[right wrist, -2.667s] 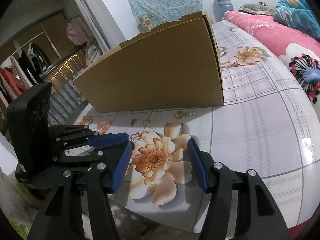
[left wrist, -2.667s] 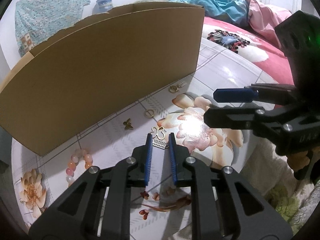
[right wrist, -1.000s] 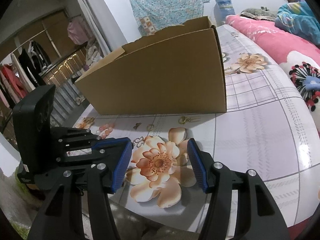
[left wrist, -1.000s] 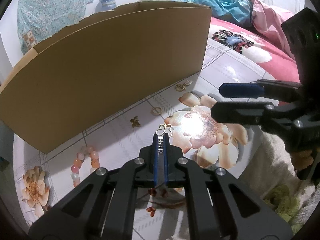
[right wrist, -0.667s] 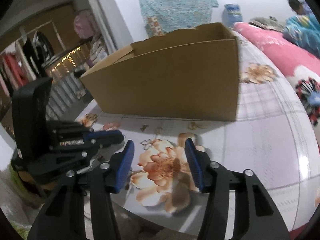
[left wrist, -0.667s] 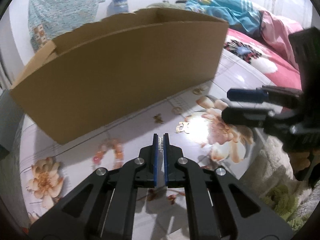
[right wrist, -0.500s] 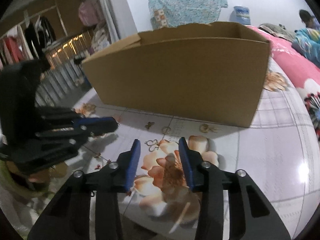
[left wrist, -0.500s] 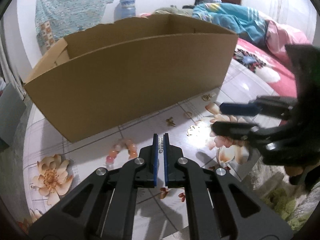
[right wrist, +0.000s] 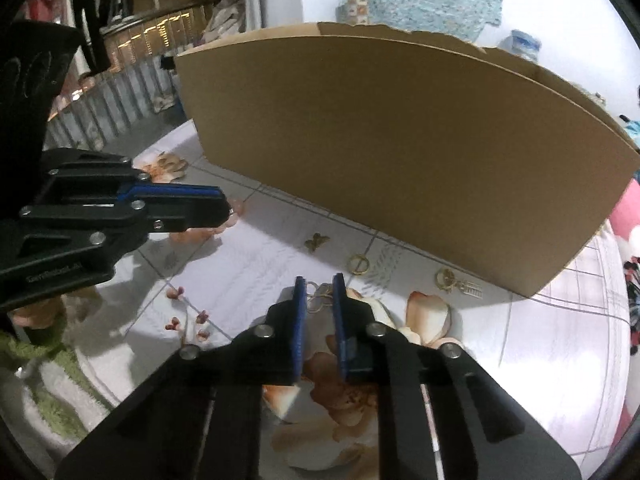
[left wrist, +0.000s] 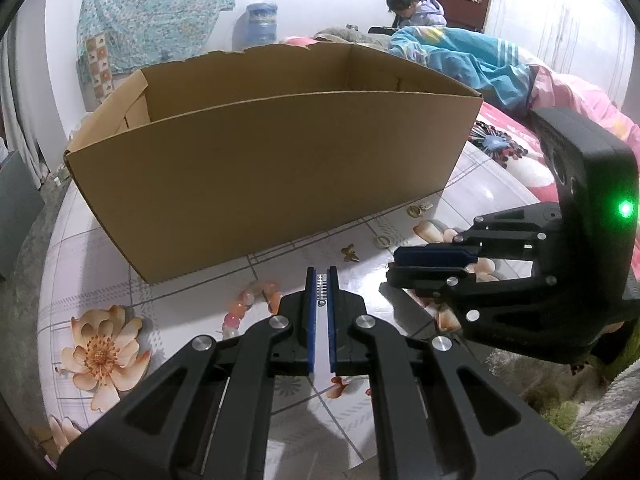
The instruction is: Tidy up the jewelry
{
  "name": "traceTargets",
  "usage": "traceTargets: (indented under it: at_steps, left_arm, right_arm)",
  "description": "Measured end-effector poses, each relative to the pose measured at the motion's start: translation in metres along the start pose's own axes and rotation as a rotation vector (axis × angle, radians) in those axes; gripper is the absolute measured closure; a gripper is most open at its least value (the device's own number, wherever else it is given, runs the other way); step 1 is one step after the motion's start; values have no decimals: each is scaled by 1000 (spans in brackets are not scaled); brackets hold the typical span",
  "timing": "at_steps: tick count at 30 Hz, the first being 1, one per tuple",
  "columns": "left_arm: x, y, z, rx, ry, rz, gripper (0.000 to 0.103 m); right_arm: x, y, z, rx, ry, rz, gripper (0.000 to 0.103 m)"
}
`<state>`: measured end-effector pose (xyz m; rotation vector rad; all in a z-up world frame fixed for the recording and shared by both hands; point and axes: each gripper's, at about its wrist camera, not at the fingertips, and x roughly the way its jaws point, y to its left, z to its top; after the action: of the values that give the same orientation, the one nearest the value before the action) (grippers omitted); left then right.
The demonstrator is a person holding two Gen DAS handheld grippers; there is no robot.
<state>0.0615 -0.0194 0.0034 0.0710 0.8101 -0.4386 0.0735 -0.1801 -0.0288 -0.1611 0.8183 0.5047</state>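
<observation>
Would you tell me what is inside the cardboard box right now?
In the left wrist view, the cardboard box is open on top; only bare inner walls and a folded flap show. Its front wall hides the floor, so any jewelry inside cannot be seen.

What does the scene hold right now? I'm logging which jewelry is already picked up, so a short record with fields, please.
left gripper: shut on silver toothed piece
right gripper: jaws closing, gold clover piece between them on the table
cardboard box: open top, behind the jewelry; floor hidden
loose on table: butterfly charm, gold ring, gold clasp, bead bracelet
</observation>
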Motion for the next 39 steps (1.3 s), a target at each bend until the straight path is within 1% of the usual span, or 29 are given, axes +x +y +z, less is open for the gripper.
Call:
traceTargets:
  at_steps: [2,3,5,9,14,17,19,21,24,28,32,39]
  left_arm:
    - [0,1,0,-5,-4,1,99]
    - [-1,3,-1,-7,-5,1,99]
    - [-2,4,-1,-10,-6,1,99]
    - [-3,3,-2,-9,-7,4,99]
    - [-6,4,-2,-10,-13,11,99]
    - [-6,4,-3,-11,-14,14,99]
    - [-6,4,-2,-9,-12,16,99]
    - [-6,3,-3,-9,-12,16,99]
    - [-7,2,-3,-6,-15,17,99]
    - [-7,3,-3,-10,-16,18,99]
    - [-6,3,-4,-13,-17,17,99]
    - [-7,4,-4,-14,-20,17,99]
  right_arm:
    - [2,1,3,-11,5,0,90]
    - [2,-1,3,-11,6,6,102]
    - [2,-4,3,17,12,26,103]
    - [-1,-4,0,26,10,18,103]
    - [-7,-5,-2,48,8,36,103]
    - [-11,-10,-1,59,-7,1,103]
    - [-9,-14,1,65,-8,-40,103]
    - [-4,-17,3,63,8,-91,103]
    - [3,-11,3,43,28,-101,103]
    - [2,-1,2,17,44,-86,103]
    - [0,2,0,20,55,-64,103]
    - [-4,6,-3,38,65,1,103]
